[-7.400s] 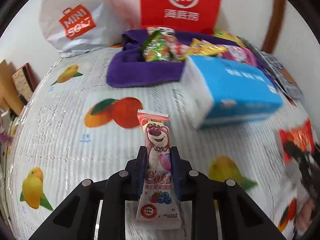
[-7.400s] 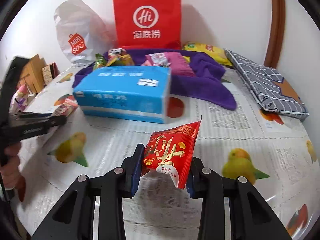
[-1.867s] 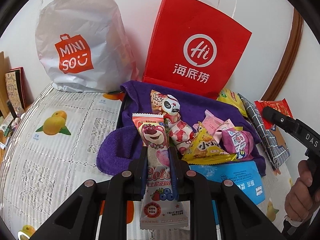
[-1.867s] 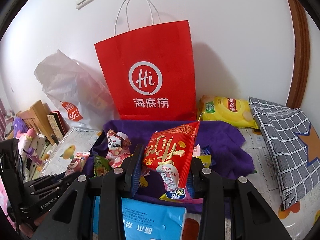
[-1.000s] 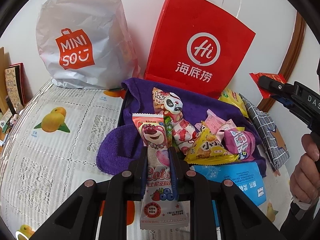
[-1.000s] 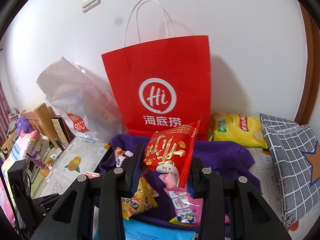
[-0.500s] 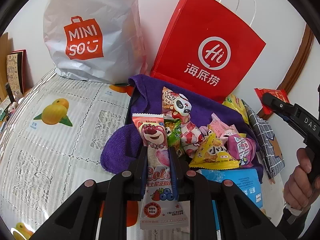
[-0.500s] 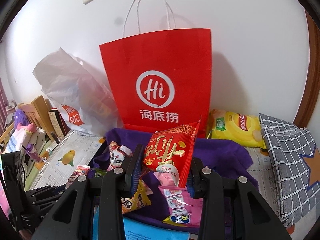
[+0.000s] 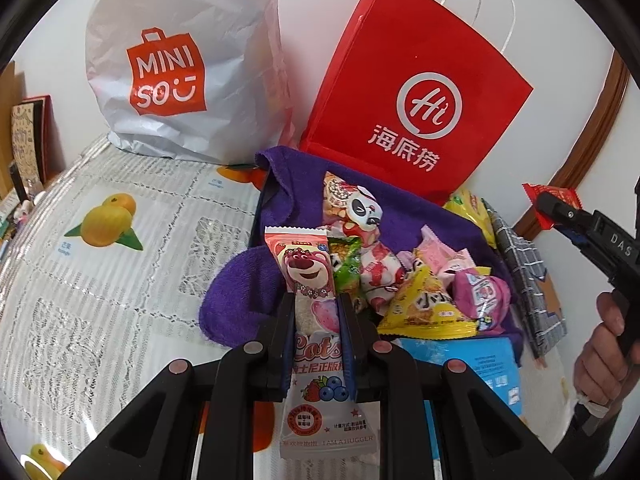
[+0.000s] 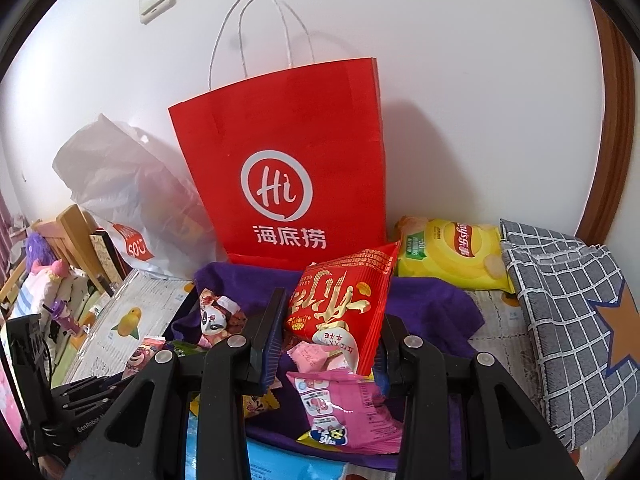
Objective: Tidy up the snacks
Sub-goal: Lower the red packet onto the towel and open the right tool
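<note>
My left gripper [image 9: 313, 300] is shut on a pink bear snack bar [image 9: 310, 280], held above the near edge of a purple cloth [image 9: 236, 300]. Several snack packets [image 9: 424, 296] lie piled on the cloth. My right gripper [image 10: 332, 320] is shut on a red snack packet [image 10: 340, 304], held above the purple cloth [image 10: 428, 300] and a pink packet [image 10: 344, 404]. The right gripper also shows at the right of the left wrist view [image 9: 560, 212]; the left gripper appears low left in the right wrist view [image 10: 92, 392].
A red paper bag [image 10: 288, 176] and a white Miniso bag [image 9: 180, 60] stand against the wall behind the cloth. A yellow chips bag [image 10: 452, 256] and grey checked cloth [image 10: 568, 320] lie to the right. A blue tissue pack [image 9: 472, 364] lies in front.
Both grippers have moved from the open tablecloth up to the purple cloth, keeping their packets. In the last half second both views shifted only slightly.
</note>
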A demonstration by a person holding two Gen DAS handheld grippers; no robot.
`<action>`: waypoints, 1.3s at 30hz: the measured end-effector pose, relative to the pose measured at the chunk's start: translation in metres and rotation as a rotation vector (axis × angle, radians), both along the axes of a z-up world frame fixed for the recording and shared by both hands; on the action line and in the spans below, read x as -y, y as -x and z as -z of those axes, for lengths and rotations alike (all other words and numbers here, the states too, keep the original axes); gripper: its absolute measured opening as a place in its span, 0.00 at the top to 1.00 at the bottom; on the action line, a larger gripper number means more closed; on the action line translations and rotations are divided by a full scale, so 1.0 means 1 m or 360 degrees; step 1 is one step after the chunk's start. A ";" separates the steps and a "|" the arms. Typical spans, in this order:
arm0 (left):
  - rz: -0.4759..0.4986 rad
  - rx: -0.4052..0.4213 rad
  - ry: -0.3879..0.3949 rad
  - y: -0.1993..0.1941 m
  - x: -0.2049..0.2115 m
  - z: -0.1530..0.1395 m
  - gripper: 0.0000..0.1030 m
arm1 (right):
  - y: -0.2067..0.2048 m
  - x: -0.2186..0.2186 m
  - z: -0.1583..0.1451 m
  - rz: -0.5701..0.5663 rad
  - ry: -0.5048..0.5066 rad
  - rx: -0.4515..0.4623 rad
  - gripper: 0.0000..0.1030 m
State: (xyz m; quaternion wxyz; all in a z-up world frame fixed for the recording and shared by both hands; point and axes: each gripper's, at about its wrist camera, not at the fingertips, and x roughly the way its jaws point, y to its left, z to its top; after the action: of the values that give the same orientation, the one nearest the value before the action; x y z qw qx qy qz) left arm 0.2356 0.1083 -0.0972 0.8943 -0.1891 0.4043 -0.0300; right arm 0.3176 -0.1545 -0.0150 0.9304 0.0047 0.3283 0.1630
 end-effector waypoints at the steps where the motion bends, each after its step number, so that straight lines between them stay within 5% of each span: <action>1: 0.0002 -0.0002 0.0002 0.000 0.000 -0.001 0.82 | 0.000 0.001 -0.001 0.0000 -0.0001 0.0002 0.64; 11: -0.0045 -0.0001 -0.0022 -0.003 -0.007 -0.017 0.82 | -0.005 0.013 -0.003 -0.0003 -0.0018 -0.0027 0.72; 27: 0.0134 0.0014 -0.0211 -0.051 0.036 -0.065 0.82 | -0.027 0.015 0.031 -0.0063 0.0107 -0.0233 0.67; 39: 0.0225 -0.0163 -0.0216 -0.100 0.067 -0.042 0.81 | -0.040 0.021 0.054 -0.0059 0.0159 -0.0348 0.62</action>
State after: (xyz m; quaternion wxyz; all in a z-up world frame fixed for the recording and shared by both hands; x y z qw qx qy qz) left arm 0.3353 0.0415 -0.0550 0.8789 -0.1004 0.4630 -0.0558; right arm 0.3579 -0.1754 -0.0691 0.8850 -0.0301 0.4355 0.1621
